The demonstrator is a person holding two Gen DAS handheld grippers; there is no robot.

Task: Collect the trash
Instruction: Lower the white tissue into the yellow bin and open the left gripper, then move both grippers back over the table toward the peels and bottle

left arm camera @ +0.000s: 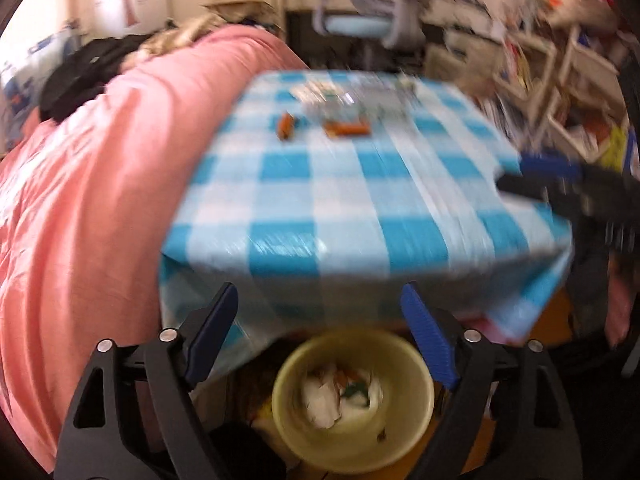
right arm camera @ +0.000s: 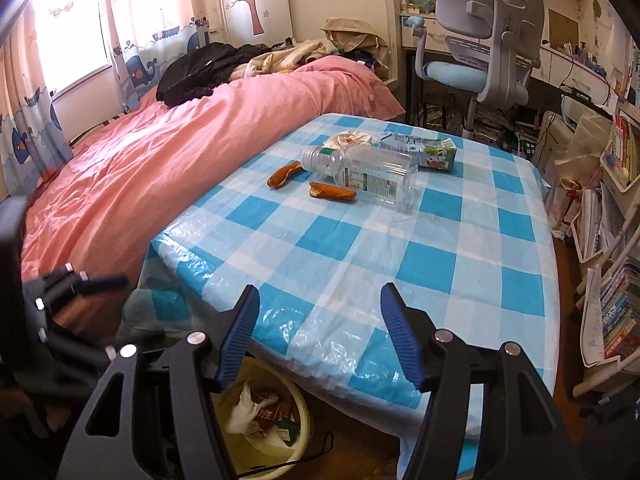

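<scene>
The right gripper (right arm camera: 320, 308) had its blue-padded fingers (right arm camera: 240, 336) spread wide with nothing between them, poised over the near edge of the desk (right arm camera: 460, 240), which wore a blue-and-white checked plastic cover. The left gripper (left arm camera: 320, 308) likewise held its fingers (left arm camera: 428, 336) apart and empty, above a pale yellow waste bin (left arm camera: 416, 368) that stood on the floor under the desk's near edge with crumpled white paper (left arm camera: 320, 400) and wrappers already in it. Far across the desk lay the trash: a clear plastic bottle (right arm camera: 360, 174) on its side, two orange peel pieces (right arm camera: 284, 175) (right arm camera: 332, 191) just beside it, a drink carton (right arm camera: 424, 152) behind, and a crumpled wrapper (right arm camera: 348, 138) next to the carton. A bed with a pink duvet (right arm camera: 160, 152) ran along the desk's left side, dark clothing (right arm camera: 200, 70) heaped on it; a grey-blue desk chair (right arm camera: 480, 40) stood beyond, and bookshelves (right arm camera: 616, 240) lined the right. The left wrist view was motion-blurred, so the desk items showed only as smears, yet it looked straight down into the bin; the right wrist view was sharp and caught only part of the bin.
</scene>
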